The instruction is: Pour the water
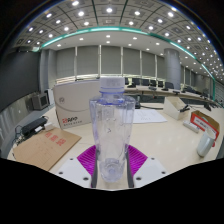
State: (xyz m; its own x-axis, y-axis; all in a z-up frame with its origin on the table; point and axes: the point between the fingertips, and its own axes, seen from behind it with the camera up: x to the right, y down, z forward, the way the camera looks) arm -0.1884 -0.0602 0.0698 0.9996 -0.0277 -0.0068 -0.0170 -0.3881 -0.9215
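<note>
Bottle of clear plastic, upright at frame centre, clamped between the gripper's purple pads.

Largest to smallest: pale table; brown board lower left; white box behind, its red lettering too small to read.

Bottle showing clear, glossy ribbed plastic; table looking smooth, pale; box appearing matt brown cardboard.

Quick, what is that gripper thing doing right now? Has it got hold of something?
Hand-held gripper: closed on the clear plastic bottle, a pink pad pressed against either side.
</note>
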